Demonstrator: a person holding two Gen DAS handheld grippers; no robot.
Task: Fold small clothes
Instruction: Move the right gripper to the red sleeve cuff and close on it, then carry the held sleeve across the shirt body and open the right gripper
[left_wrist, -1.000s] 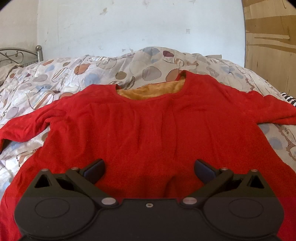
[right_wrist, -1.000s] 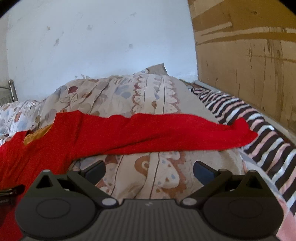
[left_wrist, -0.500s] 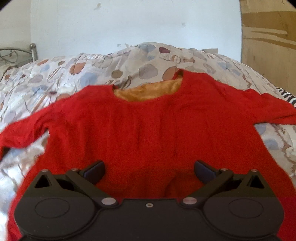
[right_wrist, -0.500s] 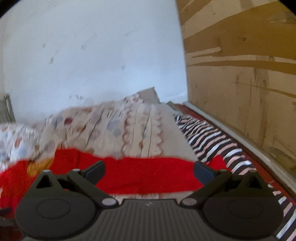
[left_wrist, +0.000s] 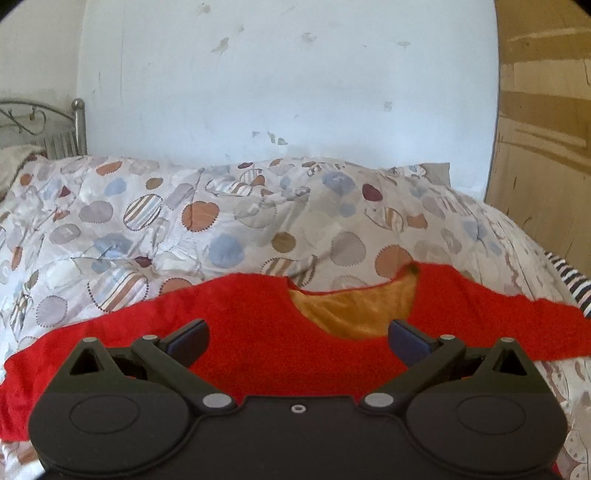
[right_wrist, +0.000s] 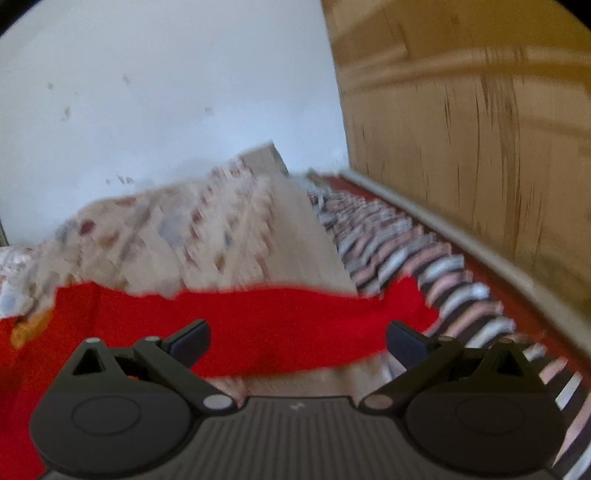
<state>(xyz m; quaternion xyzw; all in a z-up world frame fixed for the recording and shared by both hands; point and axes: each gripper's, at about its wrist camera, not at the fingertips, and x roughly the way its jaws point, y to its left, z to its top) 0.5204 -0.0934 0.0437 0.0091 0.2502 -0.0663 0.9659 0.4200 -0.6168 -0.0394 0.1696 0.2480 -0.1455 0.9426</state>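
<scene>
1. Red long-sleeved knit top with a mustard-yellow fleecy lining (left_wrist: 251, 314) lies spread flat, front up, on a bed covered by a white quilt printed with brown, blue and striped circles (left_wrist: 155, 221). Its sleeves reach out to either side, and the neckline points toward the white wall.

2. Handling, as a judgement: the top looks soft, limp and light, with a fuzzy surface that should not slip between pads. It will sag and crease wherever it is unsupported, so it should be lifted by a doubled edge rather than a single layer.

3. Good places to pinch would be the shoulder seams, the sleeve cuffs or the hem corners. The right sleeve (right_wrist: 295, 325) stretches toward a black-and-white striped sheet (right_wrist: 461, 266), and its cuff end offers a clear hold.

4. Left gripper (left_wrist: 297, 338) hovers above the chest just below the neckline, its jaws spread wide, holding nothing and not visibly touching the cloth.

5. Right gripper (right_wrist: 297, 338) sits over the right sleeve, jaws likewise wide apart and empty; this view is motion-blurred, so contact cannot be judged.
</scene>
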